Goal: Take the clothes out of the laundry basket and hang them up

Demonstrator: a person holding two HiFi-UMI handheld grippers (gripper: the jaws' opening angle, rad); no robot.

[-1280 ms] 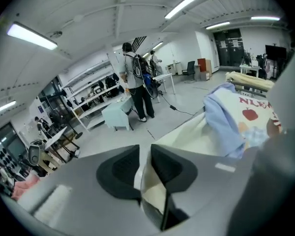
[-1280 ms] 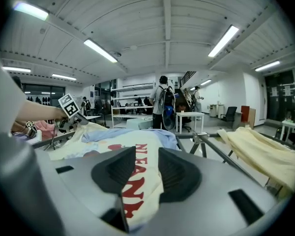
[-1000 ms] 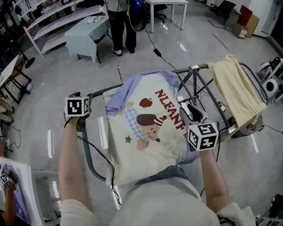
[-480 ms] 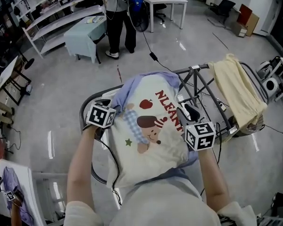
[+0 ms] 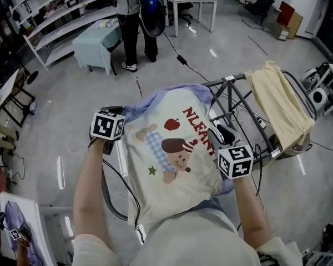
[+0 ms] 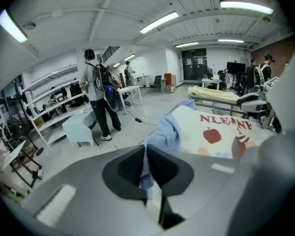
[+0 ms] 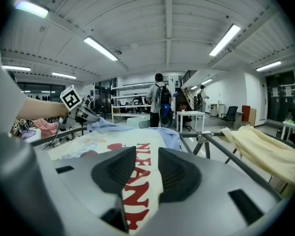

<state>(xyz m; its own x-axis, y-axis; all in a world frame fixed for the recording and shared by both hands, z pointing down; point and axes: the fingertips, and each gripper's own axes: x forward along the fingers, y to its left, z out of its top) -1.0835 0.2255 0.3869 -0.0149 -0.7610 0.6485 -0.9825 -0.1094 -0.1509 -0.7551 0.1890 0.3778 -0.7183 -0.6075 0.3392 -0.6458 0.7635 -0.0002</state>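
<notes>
Head view, from the left: the left hand-held gripper (image 5: 120, 113) sits at the upper left corner of the T-shirt (image 5: 172, 165), where the light blue trim is bunched. The left gripper view shows its jaws, which have just been closing, brought together on a fold of that blue cloth, which rises out of the narrow slit between them. Next comes the garment itself, cream with blue edging, spread face up between the person's two arms and lying over the drying rack (image 5: 237, 101). Its print shows a red apple, a cartoon figure, a small green star and red letters (these run toward the right edge). At that right edge the right hand-held gripper (image 5: 217, 133) has its jaws partly closed on the cream fabric, with the red lettering passing between the pads. Farther right, a yellow cloth (image 5: 280, 107) hangs draped over the rack's far end.
</notes>
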